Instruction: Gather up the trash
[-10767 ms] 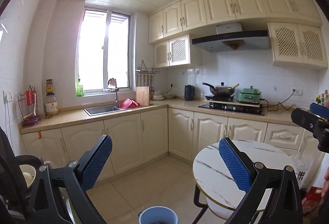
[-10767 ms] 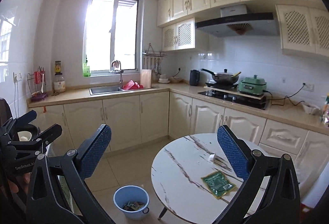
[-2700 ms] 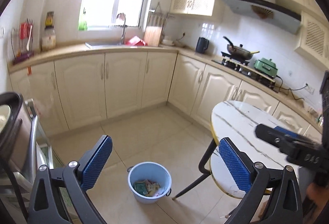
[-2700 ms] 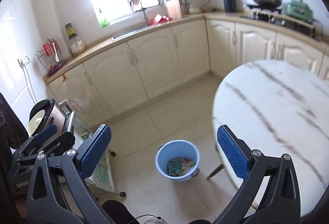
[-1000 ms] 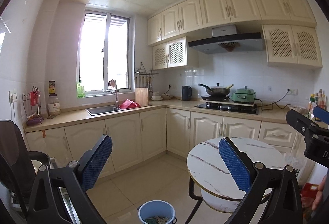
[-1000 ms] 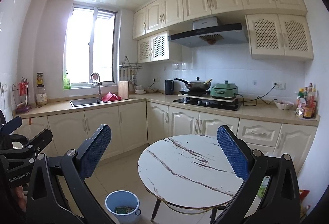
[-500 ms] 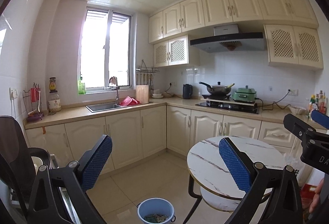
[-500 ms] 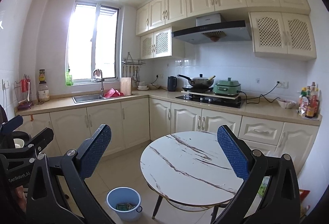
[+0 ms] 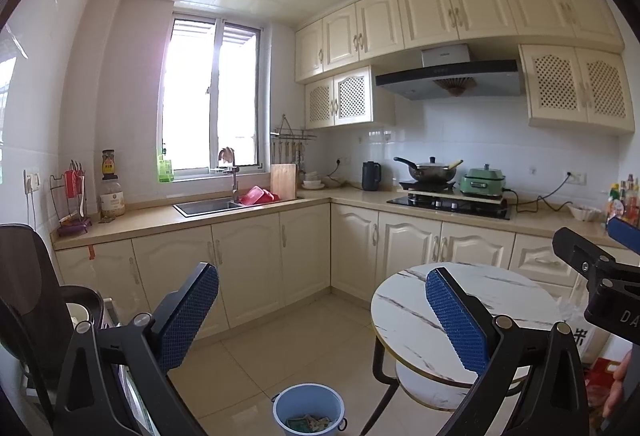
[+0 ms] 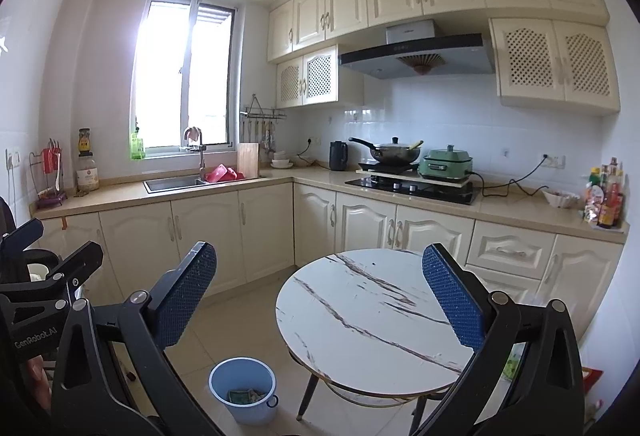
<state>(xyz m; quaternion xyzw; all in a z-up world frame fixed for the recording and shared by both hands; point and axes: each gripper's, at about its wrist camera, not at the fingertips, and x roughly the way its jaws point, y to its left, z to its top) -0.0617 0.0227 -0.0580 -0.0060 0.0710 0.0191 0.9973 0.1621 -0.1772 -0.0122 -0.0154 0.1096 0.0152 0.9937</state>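
A light blue bucket (image 10: 243, 388) stands on the tiled floor left of the round marble table (image 10: 372, 320), with green wrappers (image 10: 242, 396) lying inside it. The table top shows bare. The left wrist view also catches the bucket (image 9: 308, 412) at the bottom edge and the table (image 9: 408, 316) to the right. My left gripper (image 9: 320, 316) is held up at chest height, open, nothing between its blue pads. My right gripper (image 10: 320, 308) is likewise open and holds nothing. Each gripper appears at the edge of the other's view.
Cream cabinets and a beige counter (image 10: 120, 195) wrap the back and right walls, with a sink (image 10: 172, 183), a stove with a wok (image 10: 394, 151) and a green cooker (image 10: 446, 159). A dark chair (image 9: 28, 296) stands at the far left. Bottles (image 10: 606, 195) sit at the counter's right end.
Both grippers have risen from looking down at the bucket to a level view of the kitchen. Over the last second the views drift only slightly. Both stay open.
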